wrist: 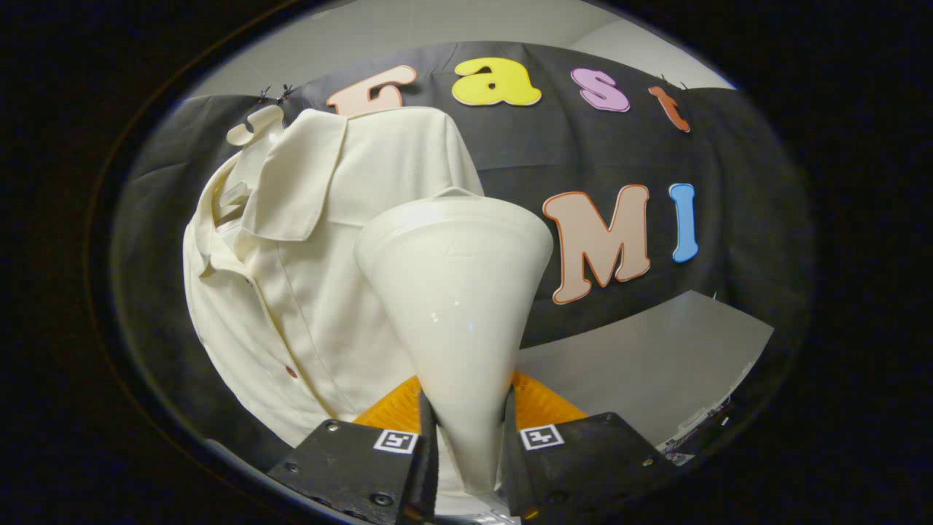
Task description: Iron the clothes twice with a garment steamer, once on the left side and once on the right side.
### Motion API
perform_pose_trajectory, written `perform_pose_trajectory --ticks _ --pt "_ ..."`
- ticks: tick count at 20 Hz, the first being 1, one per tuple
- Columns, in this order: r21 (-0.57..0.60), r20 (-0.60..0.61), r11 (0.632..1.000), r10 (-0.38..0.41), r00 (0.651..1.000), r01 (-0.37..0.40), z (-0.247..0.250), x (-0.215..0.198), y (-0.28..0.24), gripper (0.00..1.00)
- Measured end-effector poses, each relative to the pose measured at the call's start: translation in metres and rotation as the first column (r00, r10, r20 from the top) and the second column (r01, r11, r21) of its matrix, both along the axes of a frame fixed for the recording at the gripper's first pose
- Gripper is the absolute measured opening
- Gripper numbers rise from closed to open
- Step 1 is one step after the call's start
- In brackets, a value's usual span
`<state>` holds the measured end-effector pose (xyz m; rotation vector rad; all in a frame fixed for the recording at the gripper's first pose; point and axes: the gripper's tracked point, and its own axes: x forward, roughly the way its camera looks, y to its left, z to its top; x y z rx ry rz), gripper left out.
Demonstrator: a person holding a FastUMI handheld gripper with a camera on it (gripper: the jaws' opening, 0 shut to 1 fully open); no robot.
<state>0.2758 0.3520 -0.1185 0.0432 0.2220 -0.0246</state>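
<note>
My fingers [466,430] clamped on both sides of the steamer [455,292], its wide head raised just ahead of them, cream shirt [291,277] behind and left, grey table [656,357] to the right

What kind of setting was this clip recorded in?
Likely a staged recording booth, not a home: a black cloth wall hangs behind a cream shirt on display, and the gripper fingers clamp a white garment steamer facing the shirt.

Recording booth, black cloth wall [525,146], grey tabletop [656,364], shirt [306,292] draped on a stand
</note>
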Motion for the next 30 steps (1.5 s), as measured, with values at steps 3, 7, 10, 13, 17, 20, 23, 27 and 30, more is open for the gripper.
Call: perform_pose_trajectory --ticks 3,7,10,13,17,20,23,27,30 --pt "-0.004 -0.010 1.000 -0.002 1.000 0.002 -0.005 -0.004 -0.001 0.37" --pt "-0.005 -0.064 1.000 -0.011 0.998 0.011 -0.035 -0.011 -0.004 0.37" --pt "-0.004 -0.125 1.000 -0.011 0.992 0.011 -0.066 -0.014 -0.004 0.37" --pt "-0.018 -0.167 1.000 -0.018 0.986 0.016 -0.090 -0.016 -0.003 0.37" --pt "-0.030 -0.211 1.000 -0.009 0.977 0.002 -0.115 -0.018 0.006 0.37" --pt "-0.041 -0.225 0.999 -0.012 0.974 0.003 -0.129 -0.017 0.010 0.37" --pt "-0.048 -0.267 0.999 -0.014 0.964 0.001 -0.155 -0.019 0.013 0.37" --pt "-0.076 -0.349 0.997 -0.005 0.937 -0.023 -0.200 -0.025 0.014 0.37" --pt "-0.076 -0.409 0.996 0.003 0.913 -0.038 -0.231 -0.028 0.011 0.37"
